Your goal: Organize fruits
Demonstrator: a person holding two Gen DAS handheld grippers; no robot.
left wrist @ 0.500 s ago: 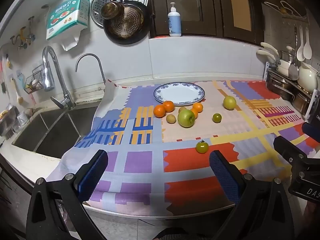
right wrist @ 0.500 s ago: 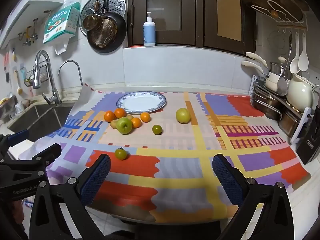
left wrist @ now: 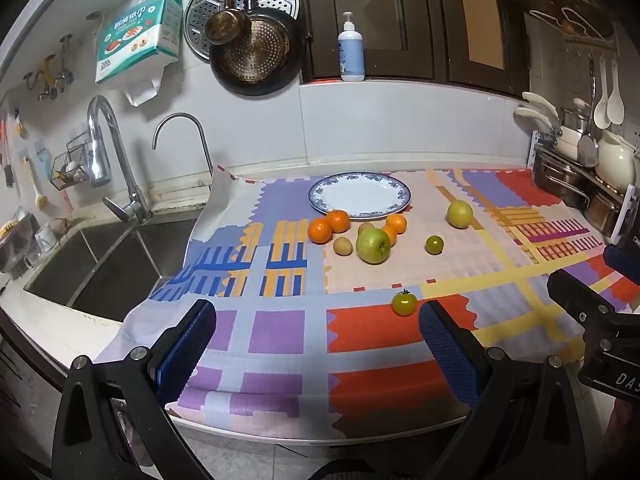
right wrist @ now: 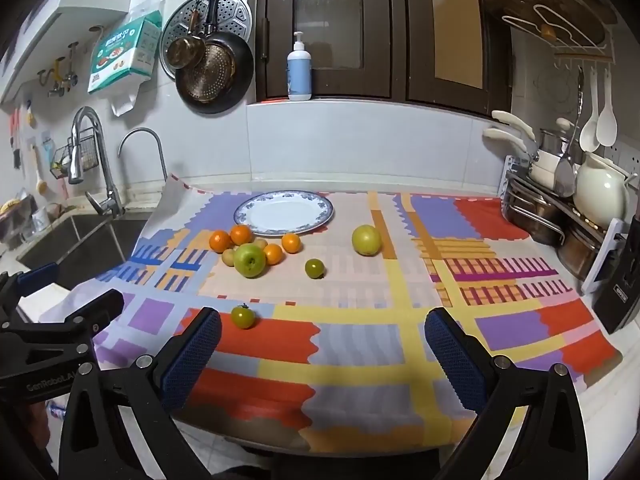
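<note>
Fruits (left wrist: 373, 245) on cloth (left wrist: 280, 320), plate (left wrist: 359, 198) bare

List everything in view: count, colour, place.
plate: 1, white with blue rim, back of cloth, holds nothing
oranges: 4, orange, just in front of plate
apple: 1, green, among the oranges
kiwis: 2, tan, beside apple
yellow fruit: 1, right of plate
small green fruit: 1, right of apple
tomato: 1, green, near front, alone
cloth: 1, multicoloured, over counter
sink: 1, steel, left
bottle: 1, blue-white, back ledge
pans: hung on wall
left gripper: open
right gripper: open
</note>
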